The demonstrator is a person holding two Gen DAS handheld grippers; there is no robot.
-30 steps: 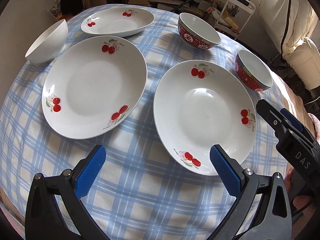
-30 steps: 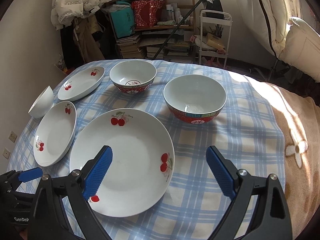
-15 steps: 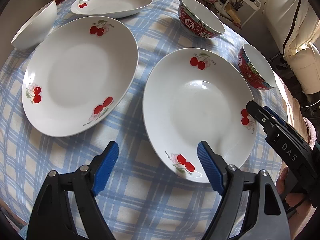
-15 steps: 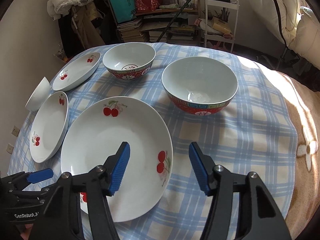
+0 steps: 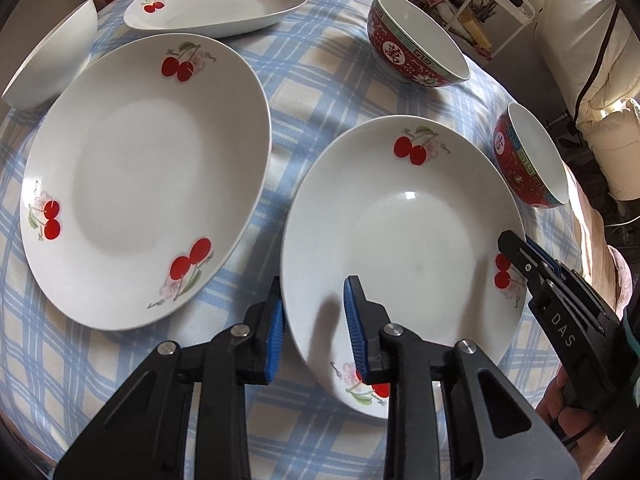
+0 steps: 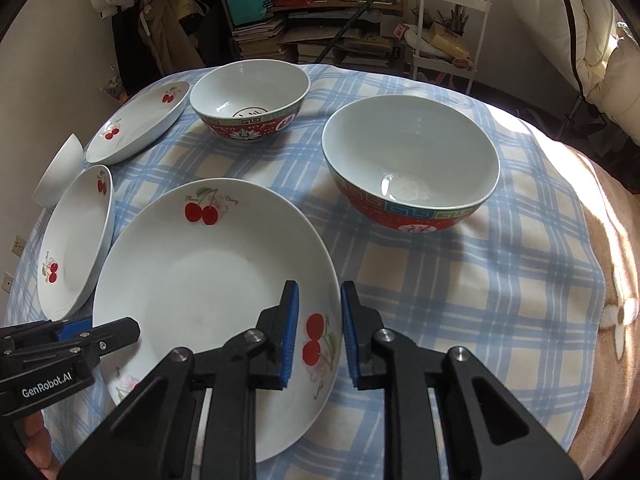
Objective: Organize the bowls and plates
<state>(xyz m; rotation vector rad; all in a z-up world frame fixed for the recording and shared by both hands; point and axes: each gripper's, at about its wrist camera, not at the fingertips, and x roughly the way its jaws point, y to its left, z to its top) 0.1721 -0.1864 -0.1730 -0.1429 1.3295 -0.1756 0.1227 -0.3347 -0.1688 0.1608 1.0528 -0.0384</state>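
A white cherry-print plate (image 5: 404,240) (image 6: 216,264) lies nearest me on the checked tablecloth. My left gripper (image 5: 314,328) straddles its left rim, jaws narrowed around the edge with a small gap. My right gripper (image 6: 318,332) straddles its right rim the same way. A second cherry plate (image 5: 148,176) (image 6: 76,240) lies to the left, a third (image 5: 216,4) (image 6: 138,122) behind it. Two red-patterned bowls (image 6: 410,164) (image 6: 250,100) stand at the back right. A plain white bowl (image 5: 52,64) (image 6: 60,172) sits tilted at the far left.
The round table (image 6: 460,280) carries a blue checked cloth; a brown blanket (image 6: 616,260) lies at its right. Shelves of books and a white cart (image 6: 448,20) stand behind the table. A wall (image 6: 52,60) is close on the left.
Both grippers moved forward onto the nearest plate's opposite rims, and their jaws narrowed from wide open to a small gap around the edge.
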